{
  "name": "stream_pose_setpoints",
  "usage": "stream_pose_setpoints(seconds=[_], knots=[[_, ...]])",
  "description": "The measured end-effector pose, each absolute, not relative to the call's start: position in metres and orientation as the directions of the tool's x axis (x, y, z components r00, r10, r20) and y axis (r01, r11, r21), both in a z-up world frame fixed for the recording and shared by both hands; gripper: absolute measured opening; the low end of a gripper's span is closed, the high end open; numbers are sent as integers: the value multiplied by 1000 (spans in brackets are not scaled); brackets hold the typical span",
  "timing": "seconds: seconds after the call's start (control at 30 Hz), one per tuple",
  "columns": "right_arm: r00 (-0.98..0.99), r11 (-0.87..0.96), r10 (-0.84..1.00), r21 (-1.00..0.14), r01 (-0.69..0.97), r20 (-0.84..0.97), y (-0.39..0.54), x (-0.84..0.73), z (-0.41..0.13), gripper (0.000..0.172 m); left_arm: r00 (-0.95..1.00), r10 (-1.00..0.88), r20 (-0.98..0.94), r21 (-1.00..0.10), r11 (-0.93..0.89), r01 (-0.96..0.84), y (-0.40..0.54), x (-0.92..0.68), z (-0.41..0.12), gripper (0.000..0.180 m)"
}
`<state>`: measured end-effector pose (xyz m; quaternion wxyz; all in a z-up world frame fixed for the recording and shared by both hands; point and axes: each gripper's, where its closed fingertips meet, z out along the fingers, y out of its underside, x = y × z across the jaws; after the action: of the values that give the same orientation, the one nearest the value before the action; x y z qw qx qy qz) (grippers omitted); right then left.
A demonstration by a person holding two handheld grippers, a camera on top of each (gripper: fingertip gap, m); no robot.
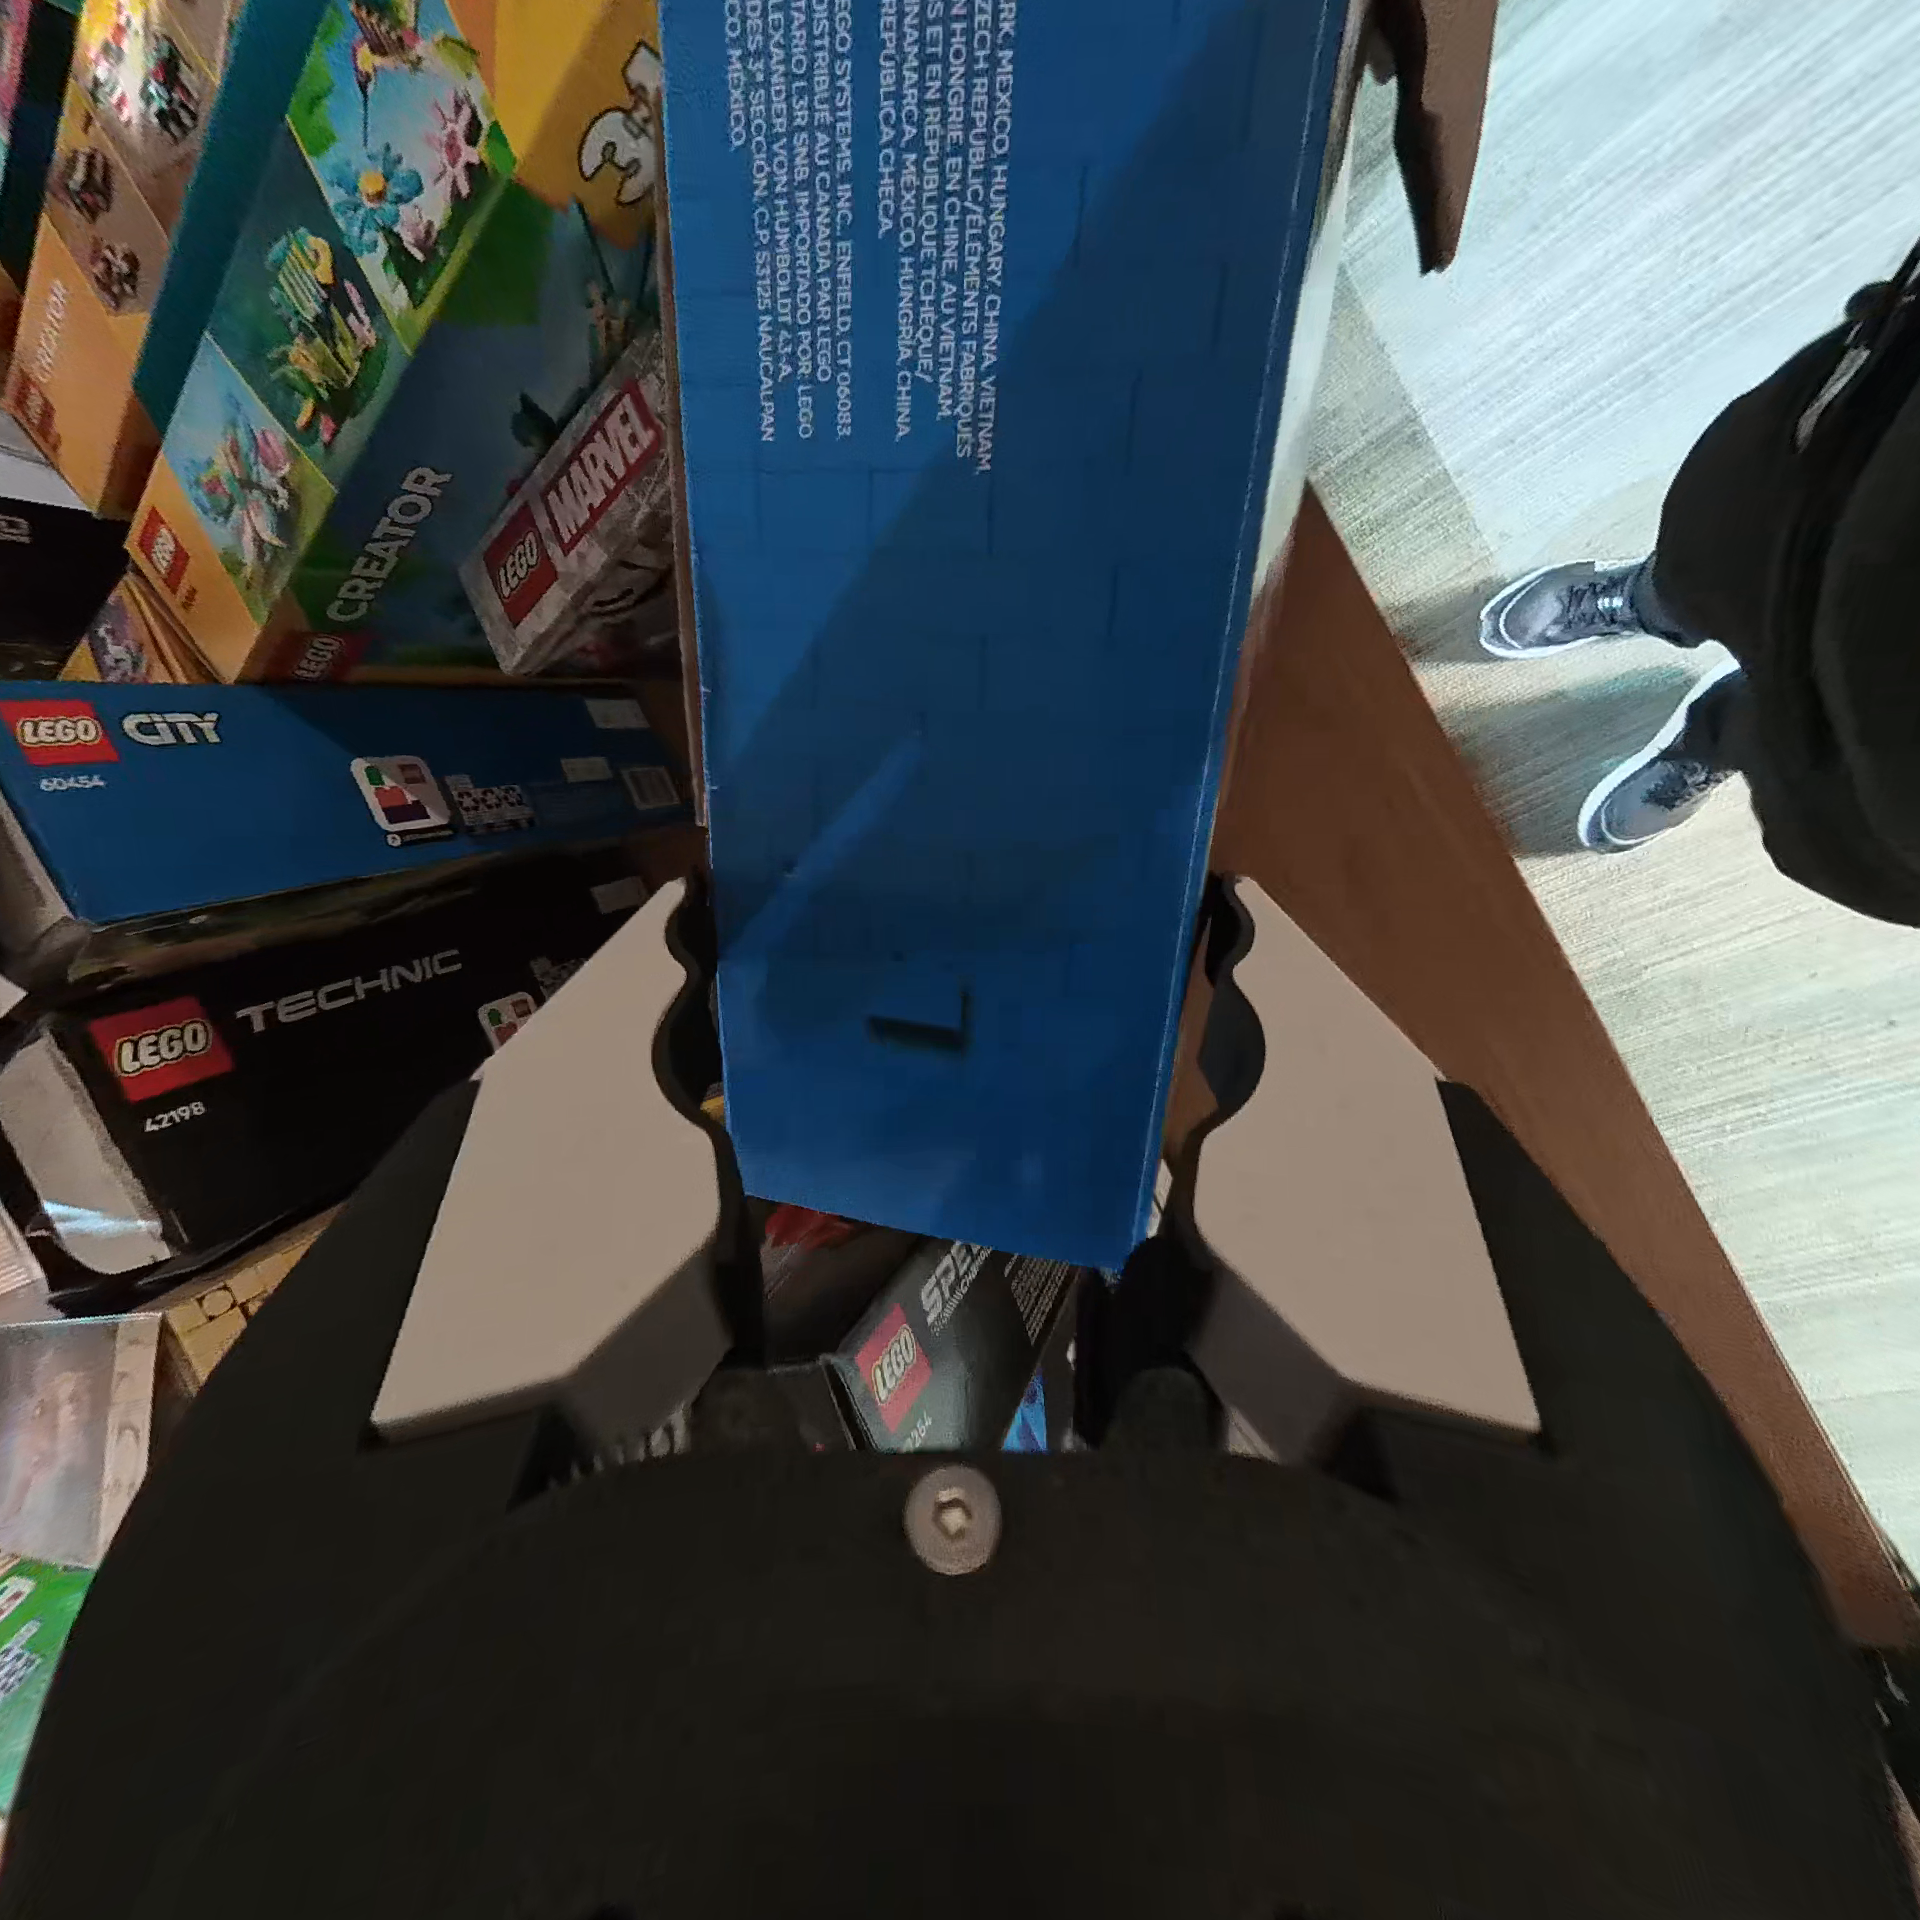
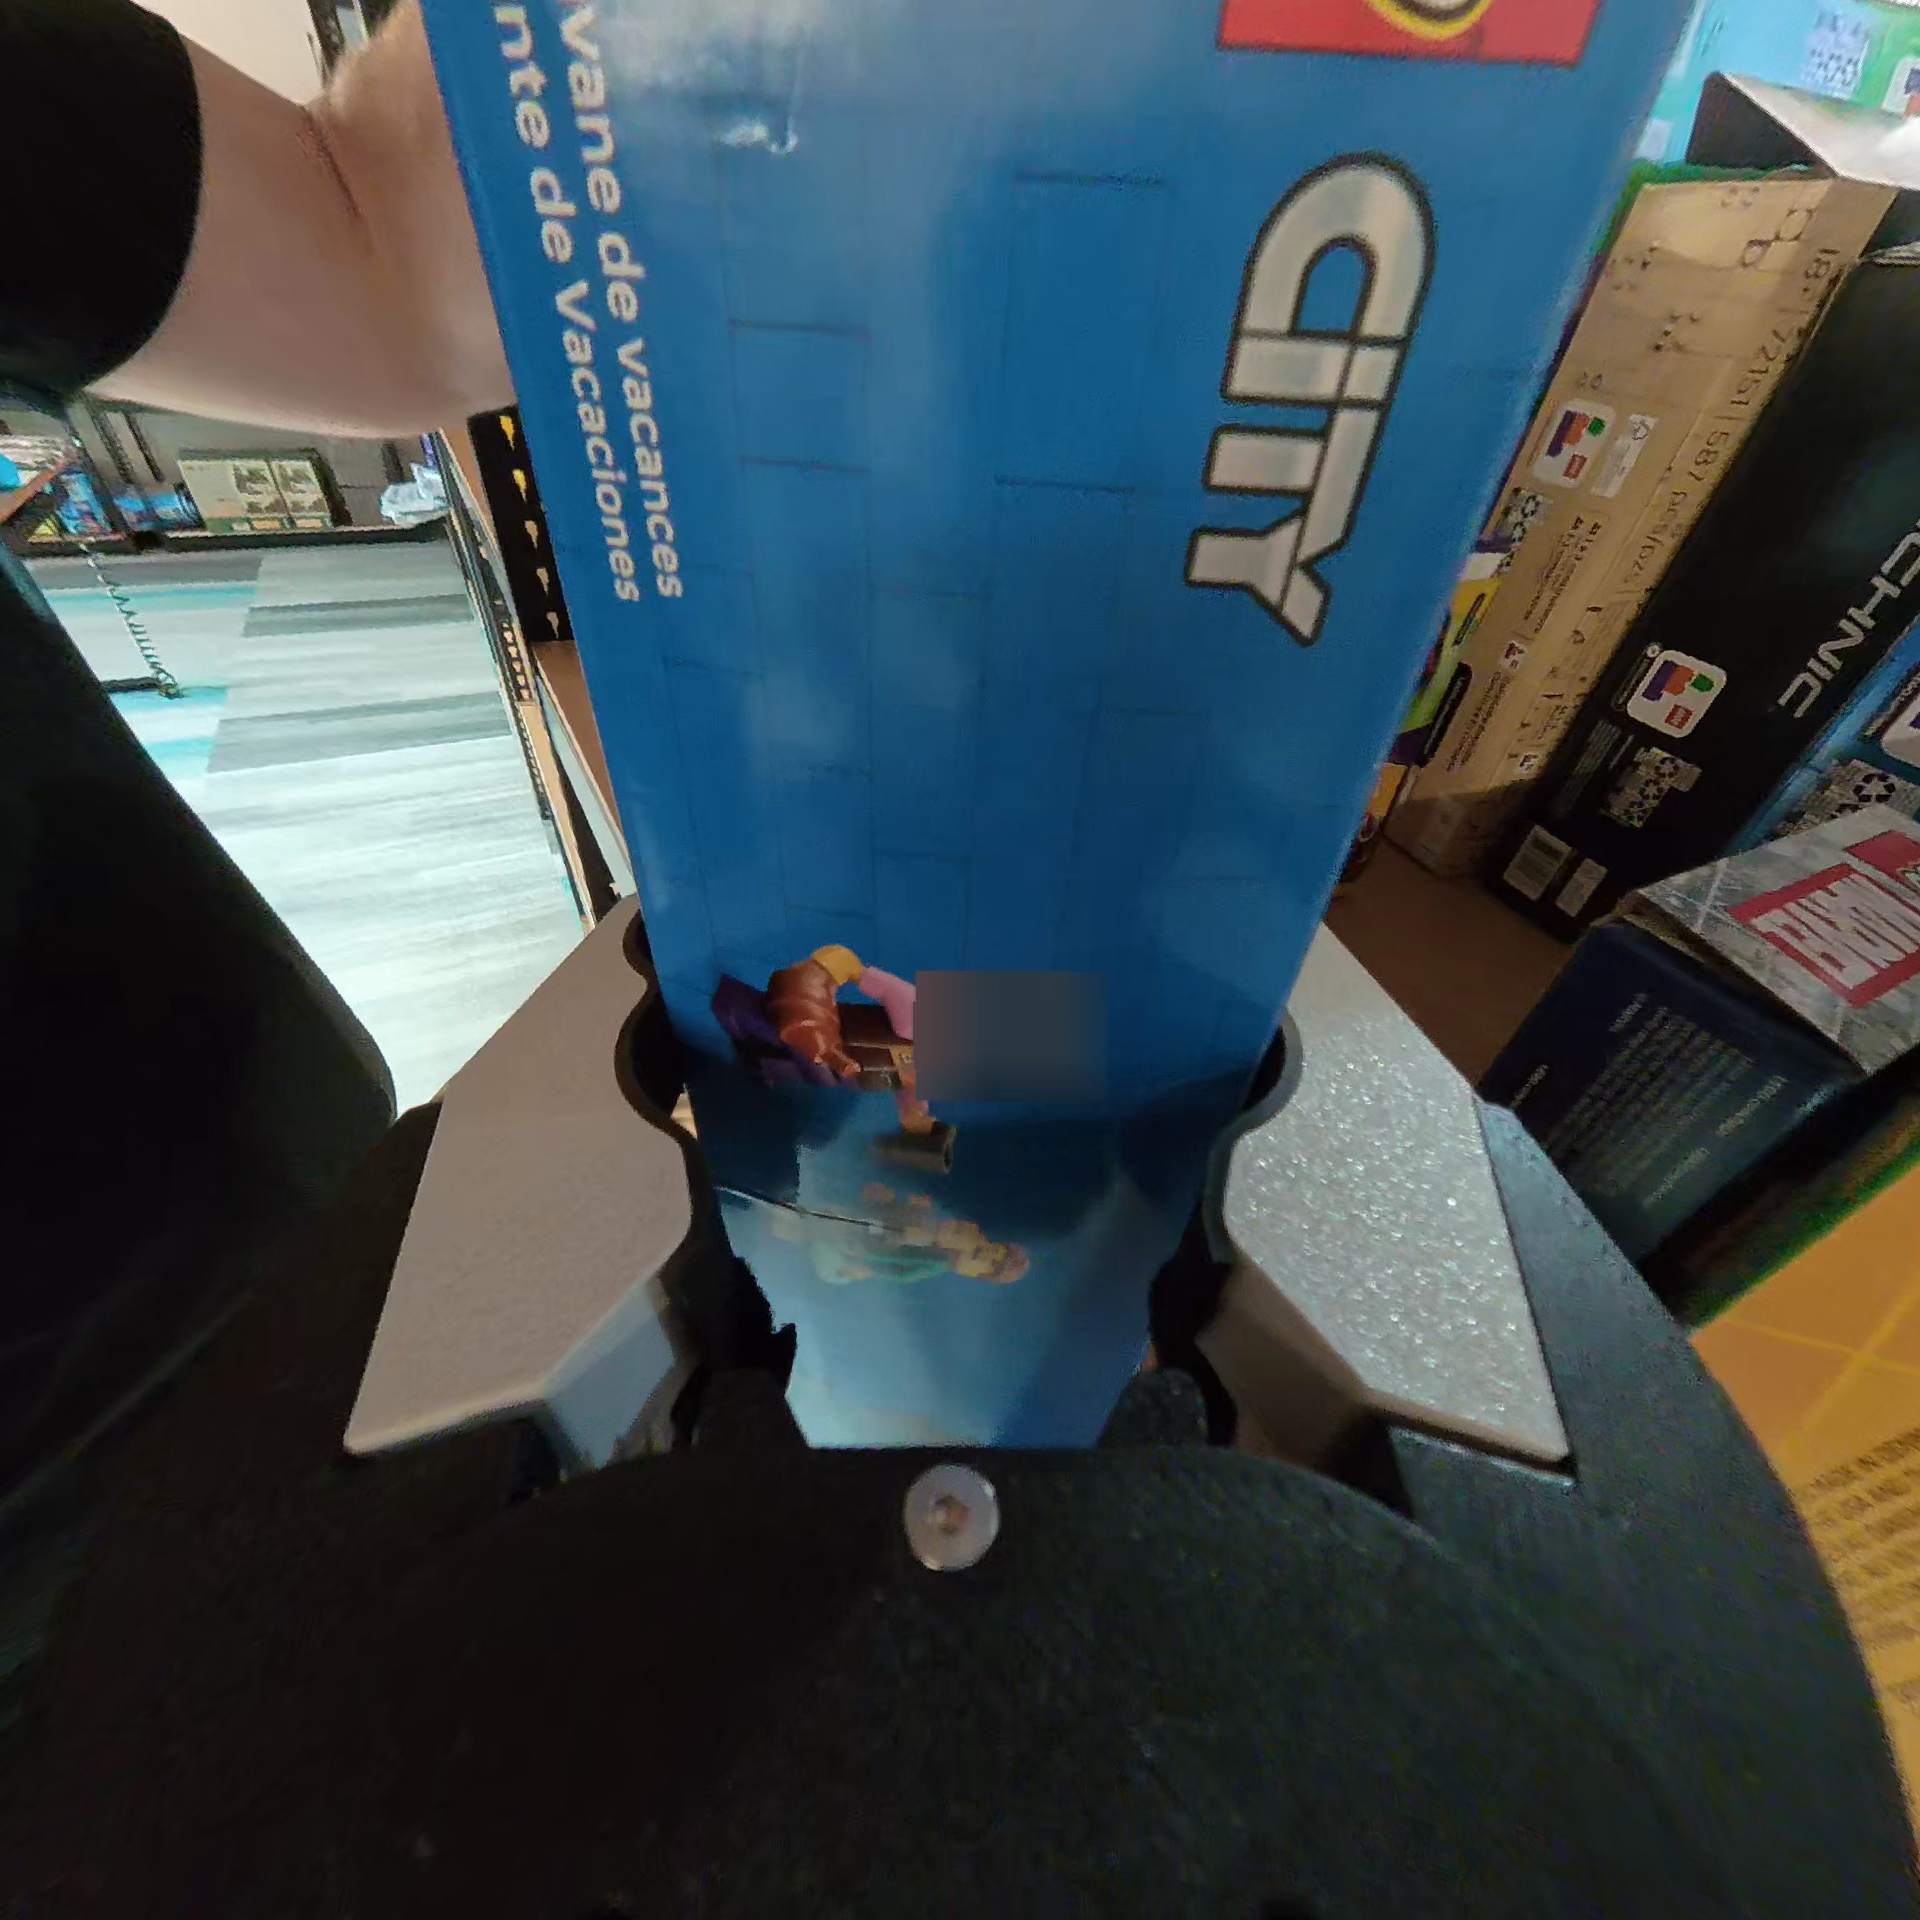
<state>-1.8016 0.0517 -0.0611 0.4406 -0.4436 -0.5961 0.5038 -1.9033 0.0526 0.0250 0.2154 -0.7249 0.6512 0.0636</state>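
Observation:
A long blue toy box (image 1: 966, 582) stands between the fingers of my left gripper (image 1: 956, 904). Both black pads (image 1: 688, 997) press on its narrow sides, so the gripper is shut on it. In the right wrist view a blue toy box (image 2: 987, 623), with printed figures on its near end, fills the gap of my right gripper (image 2: 961, 987). Its pads (image 2: 649, 1039) press on both sides, so it is shut on that box. A person's forearm (image 2: 312, 260) reaches along the box at the upper left.
Several toy boxes lie stacked at the left: a blue one (image 1: 312, 790), a black one (image 1: 281, 1049), a colourful one (image 1: 312, 364). A brown shelf board (image 1: 1455, 935) runs to the right, with a person's shoes (image 1: 1621, 707) on the pale floor. More boxes (image 2: 1662, 571) stand at the right.

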Motion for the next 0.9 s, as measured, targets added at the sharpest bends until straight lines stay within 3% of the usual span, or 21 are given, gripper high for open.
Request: stream_pose_setpoints(seconds=[0.13, 0.23, 0.3, 0.33, 0.47, 0.63, 0.7, 0.77, 0.9], knots=[[-203, 87, 977, -992, 89, 67, 49, -1804, -62, 109, 149, -897, -416, -245, -48, -968, 49, -1911, 41, 88], [-204, 95, 976, -991, 89, 76, 47, -1804, -61, 109, 139, -877, -459, -347, 34, -937, 34, -1898, 72, 76], [-219, 108, 972, -990, 90, 86, 42, -1807, -61, 109, 107, -879, -464, -270, 25, -962, 30, -1902, 60, 70], [-227, 110, 970, -990, 92, 87, 39, -1810, -61, 108, 101, -896, -433, -231, 3, -973, 27, -1907, 47, 70], [-252, 95, 965, -993, 74, 74, 35, -1816, -61, 109, 164, -886, -434, -280, -40, -959, 25, -1912, 33, 72], [-334, 93, 940, -993, 72, 64, 19, -1835, -62, 110, 175, -879, -445, -158, -115, -981, 2, -1930, 31, 72], [-355, 100, 932, -992, 74, 68, 15, -1841, -62, 110, 205, -868, -453, -158, -148, -976, -6, -1936, 32, 73], [-368, 105, 927, -993, 61, 75, 12, -1844, -61, 110, 200, -850, -488, -167, -135, -977, -11, -1939, 38, 76], [-408, 133, 907, -990, 52, 101, 4, -1848, -61, 109, 299, -828, -475, -283, -178, -942, -22, -1950, 63, 85]])
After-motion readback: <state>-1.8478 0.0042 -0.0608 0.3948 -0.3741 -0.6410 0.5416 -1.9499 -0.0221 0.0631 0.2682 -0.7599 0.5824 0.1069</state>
